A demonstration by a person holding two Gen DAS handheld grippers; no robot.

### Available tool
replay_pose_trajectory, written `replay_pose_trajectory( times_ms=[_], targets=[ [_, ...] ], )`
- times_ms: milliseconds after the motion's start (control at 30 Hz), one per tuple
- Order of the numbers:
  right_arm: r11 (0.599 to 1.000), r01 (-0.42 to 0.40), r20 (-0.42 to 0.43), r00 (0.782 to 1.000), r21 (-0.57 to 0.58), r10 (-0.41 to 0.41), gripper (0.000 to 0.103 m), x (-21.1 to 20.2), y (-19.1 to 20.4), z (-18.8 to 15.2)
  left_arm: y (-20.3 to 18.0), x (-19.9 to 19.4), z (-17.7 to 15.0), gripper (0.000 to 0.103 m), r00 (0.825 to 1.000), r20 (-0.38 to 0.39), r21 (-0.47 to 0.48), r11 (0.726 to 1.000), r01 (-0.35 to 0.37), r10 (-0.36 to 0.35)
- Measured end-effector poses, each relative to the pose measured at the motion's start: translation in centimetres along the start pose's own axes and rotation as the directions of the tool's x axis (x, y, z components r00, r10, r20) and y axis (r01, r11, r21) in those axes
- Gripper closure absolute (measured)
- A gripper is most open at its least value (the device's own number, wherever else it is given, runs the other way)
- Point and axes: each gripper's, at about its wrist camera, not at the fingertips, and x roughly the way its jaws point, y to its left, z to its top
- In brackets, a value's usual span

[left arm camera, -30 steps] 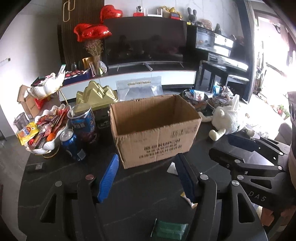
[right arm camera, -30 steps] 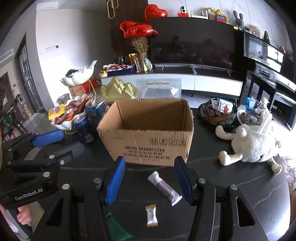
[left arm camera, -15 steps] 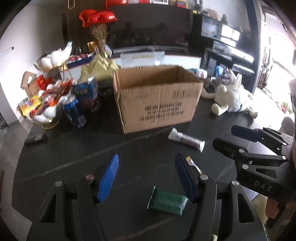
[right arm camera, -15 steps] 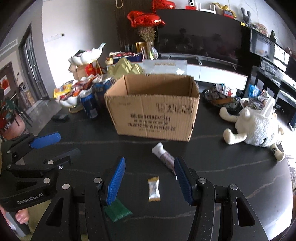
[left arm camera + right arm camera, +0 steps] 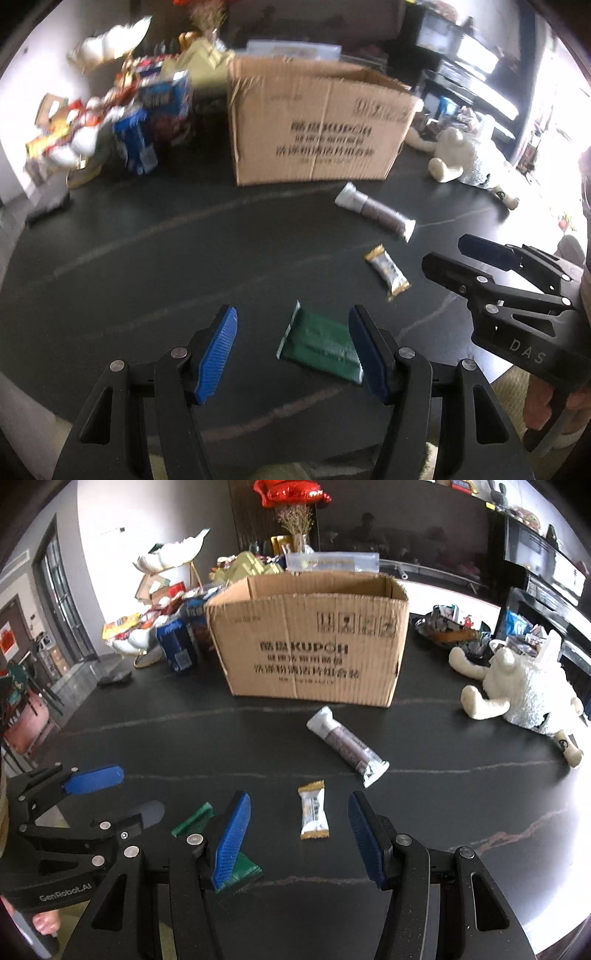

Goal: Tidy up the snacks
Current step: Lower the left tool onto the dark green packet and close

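Observation:
An open cardboard box point(image 5: 314, 122) point(image 5: 314, 638) stands upright on the black table. In front of it lie a brown-and-white tube packet point(image 5: 375, 212) point(image 5: 345, 744), a small gold-edged candy packet point(image 5: 388, 271) point(image 5: 314, 814) and a flat green packet point(image 5: 321, 341) point(image 5: 194, 818). My left gripper point(image 5: 291, 350) is open, with the green packet between its fingers, nearer the right one. My right gripper point(image 5: 299, 834) is open, with the candy packet between its fingers. Neither holds anything. Each gripper shows in the other's view, the right point(image 5: 491, 269) and the left point(image 5: 107, 797).
Blue cans and a white bowl of snacks point(image 5: 155, 635) stand left of the box. A white plush toy point(image 5: 524, 686) and a dish of packets point(image 5: 450, 626) sit at the right. The near table edge point(image 5: 258, 454) lies just under the grippers.
Both grippers have pulled back and tilted down toward the table. The three loose packets now lie closer to the fingers. The box looks farther away.

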Motion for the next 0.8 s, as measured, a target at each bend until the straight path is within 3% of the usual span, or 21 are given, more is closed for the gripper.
replay_pose_trajectory(
  times_ms=[167,333,533,633,800],
  targets=[
    [1.000,-0.021,-0.042,0.999,-0.013,0.020,0.047,1.3,-0.4,-0.6,0.2,1.5,-1.3,0.042,0.998,-0.058,-0.147,0.989,0.005,-0.013],
    [0.999,-0.025,-0.084,0.996,-0.041,0.022,0.047,2.6,-1.3,-1.1,-0.3,2.3,-2.1,0.042,0.998,-0.060,-0.252,0.968,-0.019,0.004],
    [0.999,-0.032,-0.091,0.995,-0.042,0.028,0.047,3.8,-2.9,-1.3,-0.6,3.7,-2.7,0.042,0.995,-0.095,-0.382,0.923,-0.046,0.010],
    [0.999,-0.032,-0.081,0.996,-0.029,0.030,0.047,3.8,-3.5,-1.6,-1.0,4.4,-2.6,0.042,0.993,-0.106,-0.414,0.906,-0.087,0.047],
    [0.997,-0.070,-0.079,0.995,-0.022,0.068,0.047,4.2,-3.8,-2.0,-1.7,5.2,-2.2,0.042,0.990,-0.119,-0.418,0.900,-0.122,0.079]
  ],
)
